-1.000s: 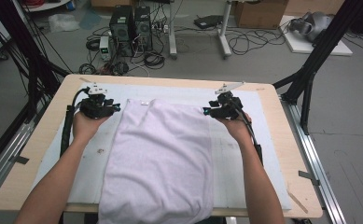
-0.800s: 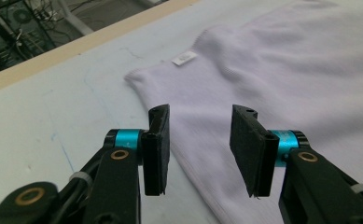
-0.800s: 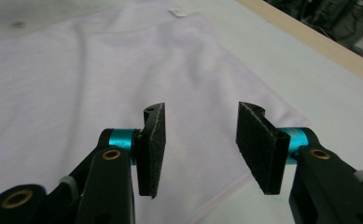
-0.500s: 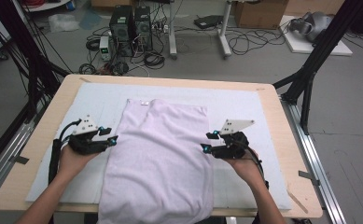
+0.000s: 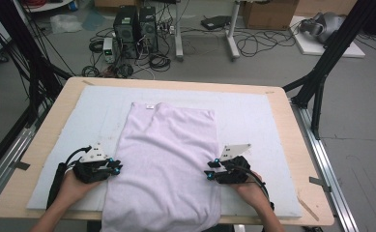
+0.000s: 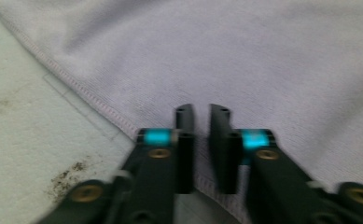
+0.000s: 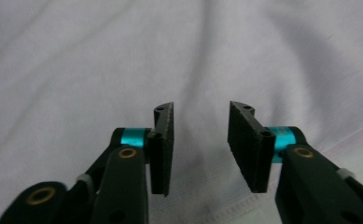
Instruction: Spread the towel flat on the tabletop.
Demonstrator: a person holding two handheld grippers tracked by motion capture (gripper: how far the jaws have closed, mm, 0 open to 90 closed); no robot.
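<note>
My gripper (image 7: 200, 140) hangs over the pale cloth (image 7: 123, 60), jaws just closing but a clear gap between them. Folds run across the fabric. A stitched hem (image 7: 216, 205) lies below my pads.

My two grippers, left gripper (image 5: 112, 167) and right gripper (image 5: 210, 174), are black with cyan collars, brass screws, ribbed fingers (image 7: 248, 144), grey three-cornered plates and black cables.
</note>
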